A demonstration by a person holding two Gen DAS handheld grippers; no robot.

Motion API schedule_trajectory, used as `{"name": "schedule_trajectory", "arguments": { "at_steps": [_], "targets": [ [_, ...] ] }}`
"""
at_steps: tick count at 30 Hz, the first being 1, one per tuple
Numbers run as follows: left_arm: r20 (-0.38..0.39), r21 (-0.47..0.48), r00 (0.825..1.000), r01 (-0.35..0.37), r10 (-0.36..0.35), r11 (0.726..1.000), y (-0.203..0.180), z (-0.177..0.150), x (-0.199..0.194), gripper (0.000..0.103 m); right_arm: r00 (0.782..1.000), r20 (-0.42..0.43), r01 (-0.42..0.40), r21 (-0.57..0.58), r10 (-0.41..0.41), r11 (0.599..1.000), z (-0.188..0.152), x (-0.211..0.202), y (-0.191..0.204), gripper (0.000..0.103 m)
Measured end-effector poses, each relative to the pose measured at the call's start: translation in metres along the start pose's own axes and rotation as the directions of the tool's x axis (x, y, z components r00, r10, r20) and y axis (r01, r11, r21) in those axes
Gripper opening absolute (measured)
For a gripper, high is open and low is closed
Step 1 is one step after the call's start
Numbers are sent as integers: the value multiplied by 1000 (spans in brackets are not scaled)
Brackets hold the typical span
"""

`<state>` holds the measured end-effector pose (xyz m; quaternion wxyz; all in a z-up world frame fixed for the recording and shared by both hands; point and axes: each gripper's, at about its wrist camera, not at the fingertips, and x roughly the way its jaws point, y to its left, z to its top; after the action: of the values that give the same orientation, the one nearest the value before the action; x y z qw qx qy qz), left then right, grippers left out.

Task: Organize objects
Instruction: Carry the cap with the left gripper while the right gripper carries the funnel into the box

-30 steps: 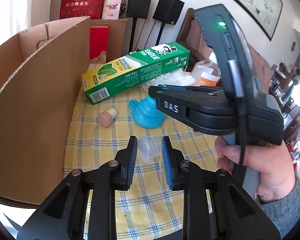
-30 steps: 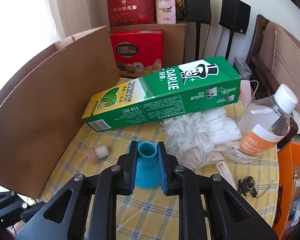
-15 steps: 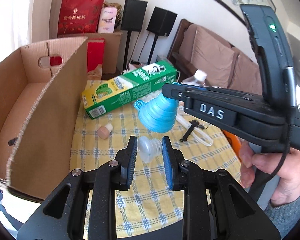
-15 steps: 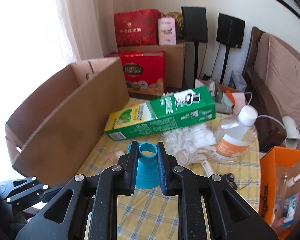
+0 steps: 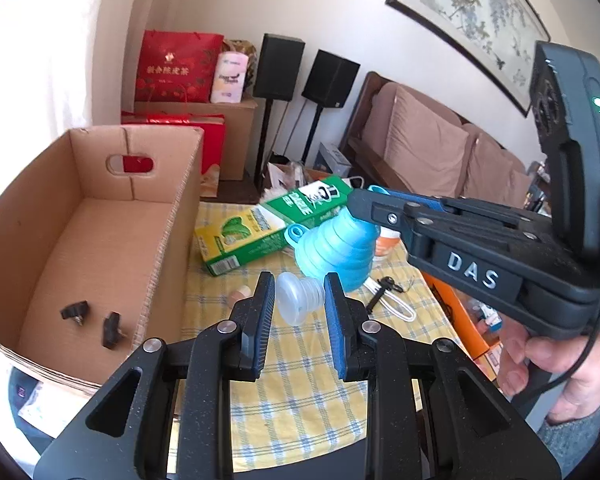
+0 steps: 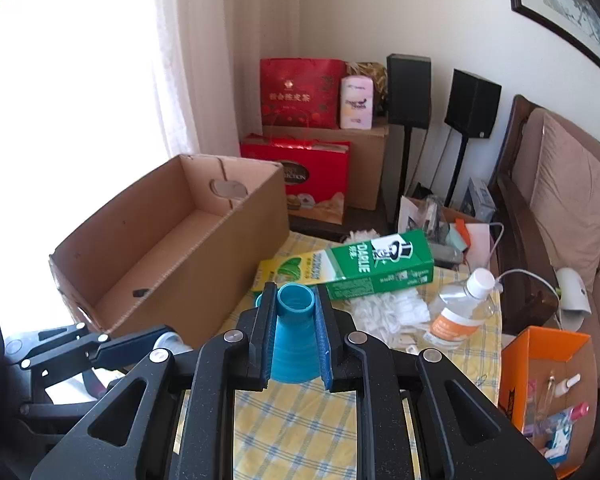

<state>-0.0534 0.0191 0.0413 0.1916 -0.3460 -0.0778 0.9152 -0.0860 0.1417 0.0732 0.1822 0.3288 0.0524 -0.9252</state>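
My left gripper (image 5: 298, 296) is shut on a small clear plastic funnel (image 5: 298, 304) and holds it above the yellow checked table (image 5: 300, 384). My right gripper (image 6: 294, 304) is shut on a blue collapsible funnel (image 6: 294, 344), also held in the air; the funnel also shows in the left wrist view (image 5: 336, 248). An open cardboard box (image 5: 96, 232) stands at the table's left, with two small dark pieces (image 5: 92, 320) on its floor. The box also shows in the right wrist view (image 6: 188, 248).
A green Darlie toothpaste box (image 6: 352, 268), a white fluffy bundle (image 6: 388, 312), a clear bottle with an orange label (image 6: 460, 308), a small cork stopper (image 5: 242, 292) and a white cable (image 5: 392, 304) lie on the table. An orange box (image 6: 548, 396) stands at the right.
Both grippers have risen well above the table with their funnels. The inside of the cardboard box has come into view.
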Motion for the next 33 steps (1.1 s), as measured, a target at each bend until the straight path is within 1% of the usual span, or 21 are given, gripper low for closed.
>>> {"name": "schedule_trajectory", "arguments": {
  "at_steps": [7,13,17,23,26,33],
  "targets": [
    [18,-29,999,-31,31,999,22,10,-16,23,999,25,-20,-33,21,999,11,-12,21,17],
    [21,-48,999,-44,46,998,37,10,-22,23,999,18,-30,-47,31,998,15,-11,33,17],
    [23,-59,997,-73,74,996,50,13,-27,23,999,18,-46,-62,47,997,21,-10,43,17],
    [-6,-79,991,-130,130,988,79,14,-26,23,995,31,-91,-75,93,993,36,-5,65,17],
    [-21,-97,988,-154,153,983,94,11,-24,23,991,31,-126,-83,129,989,43,0,79,17],
    [-74,-123,980,-190,182,974,118,0,-11,23,981,11,-193,-102,195,976,55,26,111,17]
  ]
}}
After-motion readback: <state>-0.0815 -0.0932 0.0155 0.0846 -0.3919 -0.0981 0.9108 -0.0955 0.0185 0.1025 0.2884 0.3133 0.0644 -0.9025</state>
